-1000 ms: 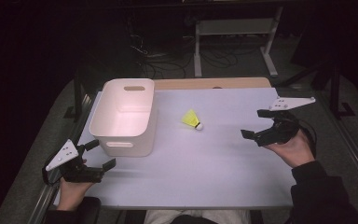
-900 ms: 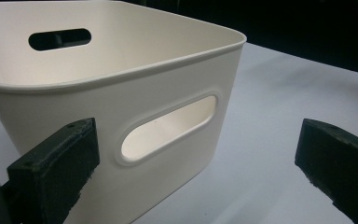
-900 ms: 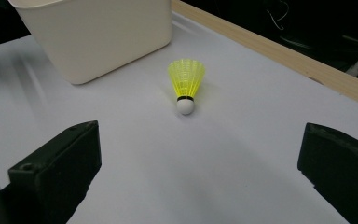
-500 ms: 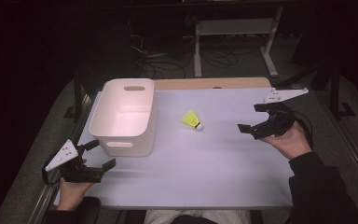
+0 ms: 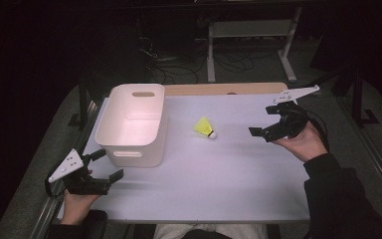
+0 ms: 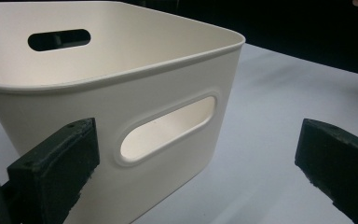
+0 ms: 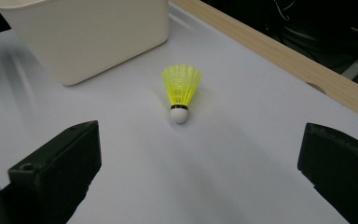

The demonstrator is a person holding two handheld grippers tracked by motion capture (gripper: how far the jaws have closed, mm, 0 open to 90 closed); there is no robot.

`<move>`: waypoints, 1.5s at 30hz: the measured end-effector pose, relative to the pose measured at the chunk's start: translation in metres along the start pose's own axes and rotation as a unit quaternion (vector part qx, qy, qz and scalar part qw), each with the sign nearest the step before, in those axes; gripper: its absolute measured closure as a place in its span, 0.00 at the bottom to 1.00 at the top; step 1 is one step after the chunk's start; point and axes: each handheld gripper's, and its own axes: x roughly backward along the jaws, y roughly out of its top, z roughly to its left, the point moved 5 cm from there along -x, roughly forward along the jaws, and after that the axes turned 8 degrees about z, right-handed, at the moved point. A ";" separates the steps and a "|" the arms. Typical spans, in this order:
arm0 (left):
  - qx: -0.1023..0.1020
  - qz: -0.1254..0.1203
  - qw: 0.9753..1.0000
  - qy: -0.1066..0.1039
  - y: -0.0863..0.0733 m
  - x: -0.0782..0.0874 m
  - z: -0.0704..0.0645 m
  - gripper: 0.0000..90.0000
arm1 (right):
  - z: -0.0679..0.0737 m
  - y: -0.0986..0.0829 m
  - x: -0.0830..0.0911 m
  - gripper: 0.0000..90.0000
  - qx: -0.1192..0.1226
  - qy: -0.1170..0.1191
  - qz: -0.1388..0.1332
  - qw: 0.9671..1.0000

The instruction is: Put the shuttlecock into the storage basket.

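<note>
I'm working over the pale table (image 5: 219,174), and the biggest thing on it, the white bin (image 5: 134,124), sits at the left half just as it did a second ago, empty as far as I can see, its near handle slot facing my left gripper (image 5: 99,172). What has changed is on the other side: over the last second my right gripper (image 5: 261,130) has lifted and swung inward from the right edge toward the middle of the table, while the left one has stayed parked at the near-left corner just in front of the bin. I read that as the start of a reach for the yellow shuttlecock (image 5: 205,128), presumably to drop it in the bin, with the pick not yet made. In the right gripper view the shuttlecock (image 7: 181,91) lies on its side ahead of me, white cork toward the camera and skirt toward the bin, roughly centred between the jaws but still clear of them. Those jaws stand wide apart, holding and touching nothing. In the left gripper view the jaws are equally wide and empty, framing the bin (image 6: 121,107) wall without contact.
</note>
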 end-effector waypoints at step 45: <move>0.000 0.002 1.000 -0.003 0.000 -0.001 0.000 0.00 | -0.006 0.047 -0.062 0.00 0.029 0.019 0.066 0.997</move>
